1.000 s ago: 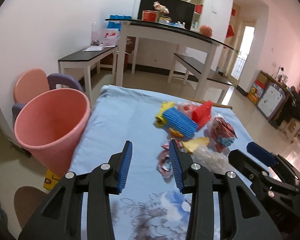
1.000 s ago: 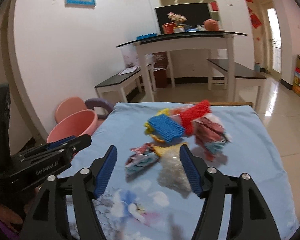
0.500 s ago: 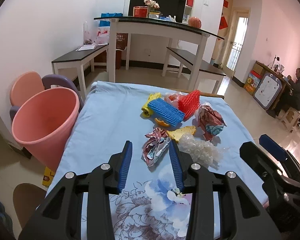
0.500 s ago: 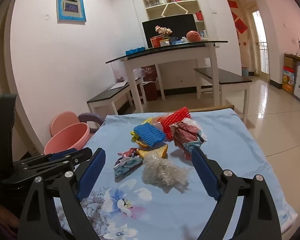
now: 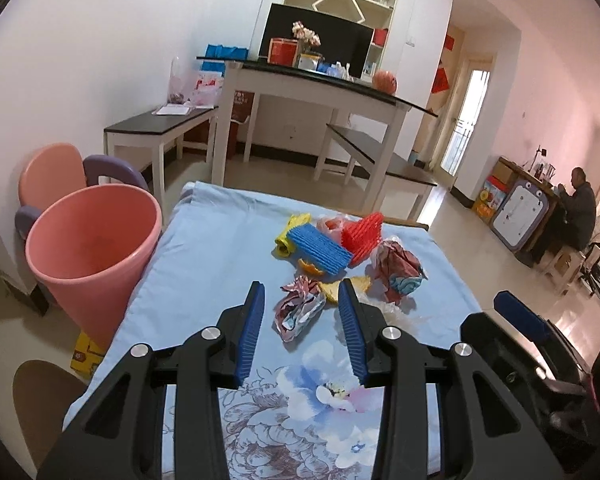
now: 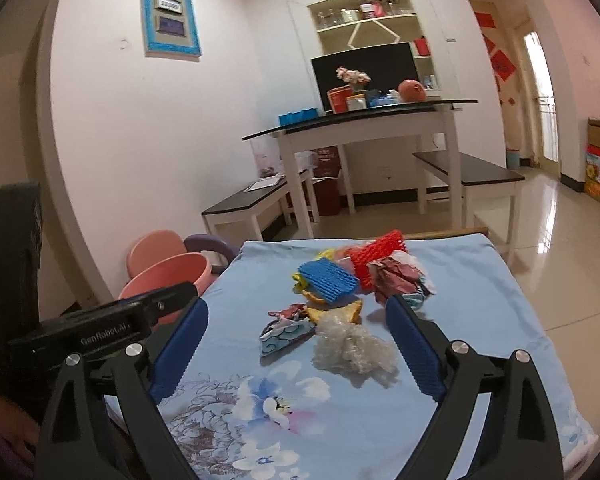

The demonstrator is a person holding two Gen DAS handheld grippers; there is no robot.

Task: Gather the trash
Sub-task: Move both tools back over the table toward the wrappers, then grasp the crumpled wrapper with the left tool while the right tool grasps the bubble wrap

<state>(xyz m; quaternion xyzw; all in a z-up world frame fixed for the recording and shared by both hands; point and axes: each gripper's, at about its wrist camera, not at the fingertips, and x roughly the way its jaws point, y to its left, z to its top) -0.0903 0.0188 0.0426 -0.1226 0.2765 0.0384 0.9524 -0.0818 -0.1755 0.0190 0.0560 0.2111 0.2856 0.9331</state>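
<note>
Our left gripper (image 5: 300, 312) hangs over the near end of the blue flowered cloth (image 5: 204, 264) with its jaws spread and nothing between the pads. Off to its left stands the pink bin (image 5: 88, 256), close against the cloth's edge. Just ahead of its fingertips lies a crumpled foil wrapper (image 5: 298, 310), and farther ahead the heap of blue (image 5: 320, 250), red (image 5: 364, 236) and yellow (image 5: 294, 226) scraps. Our right gripper (image 6: 296, 320) has just been opening and now stands spread wide and empty; a clear plastic wad (image 6: 352, 350) lies just ahead, between its fingers but untouched.
</note>
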